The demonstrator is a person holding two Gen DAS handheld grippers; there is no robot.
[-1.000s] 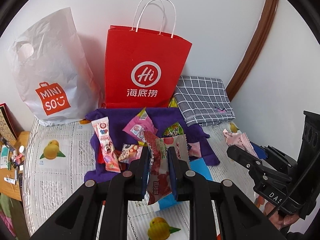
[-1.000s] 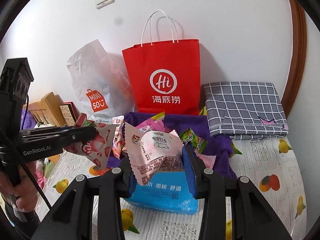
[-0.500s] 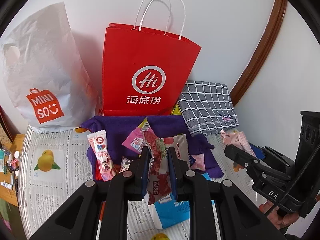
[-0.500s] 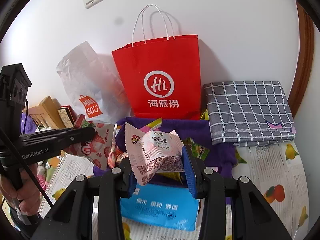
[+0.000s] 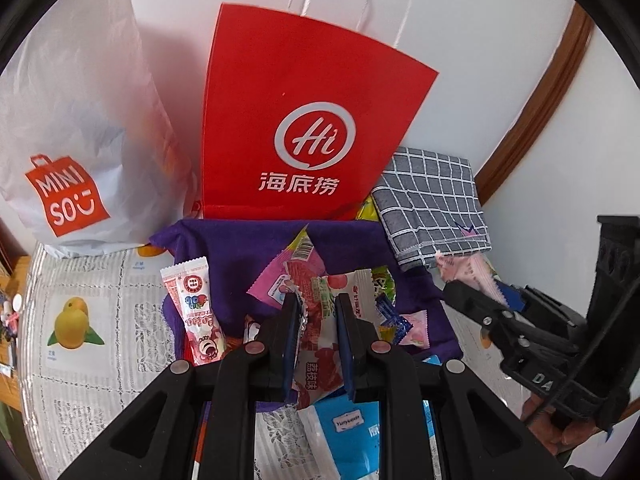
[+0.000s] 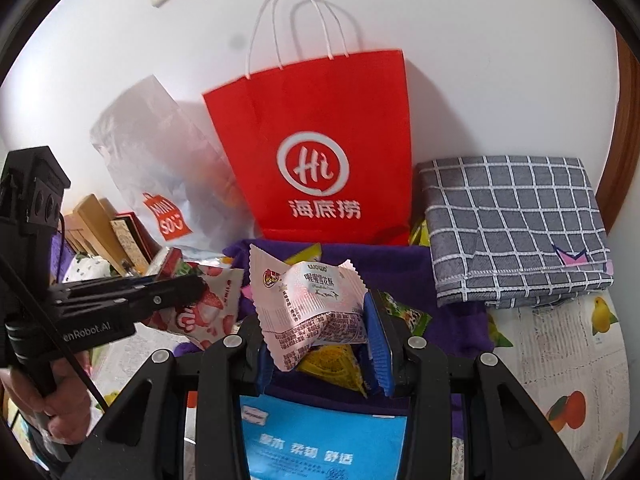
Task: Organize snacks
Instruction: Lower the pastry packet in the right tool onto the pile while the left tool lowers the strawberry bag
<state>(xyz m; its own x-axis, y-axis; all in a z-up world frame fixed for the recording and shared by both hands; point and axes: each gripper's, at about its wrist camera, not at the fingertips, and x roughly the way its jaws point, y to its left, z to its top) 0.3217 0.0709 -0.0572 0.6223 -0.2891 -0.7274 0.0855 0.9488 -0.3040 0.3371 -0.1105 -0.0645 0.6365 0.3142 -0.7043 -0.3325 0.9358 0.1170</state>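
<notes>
A white wall backs the counter (image 5: pixel 80 380), which is covered with a white cloth printed with fruit pictures. Against the wall we see a red paper bag with white rope handles (image 5: pixel 304 120) standing upright, with a crinkled white plastic shopping bag with an orange logo (image 5: pixel 76 140) just to its left and a folded grey checked cloth (image 6: pixel 516 228) to its right. In front of the red bag lies a purple cloth (image 5: pixel 240 256) heaped with loose snack packets, among them a long pink and white stick packet (image 5: pixel 192 312) on its left side.

Our left tongs (image 5: pixel 317 332) are clamped tight on a white snack packet printed with red fruit (image 5: pixel 320 320), held above the purple cloth and pointing toward the red bag. Our right tongs (image 6: pixel 316 344) are closed on a puffy pale pink snack packet with a serrated edge (image 6: pixel 312 304), also held over the purple cloth in front of the red bag. Beneath both tongs a flat blue packet with white lettering (image 6: pixel 320 440) lies at the near edge of the cloth. In each view the other hand's tongs show at the side, carrying their packet.
</notes>
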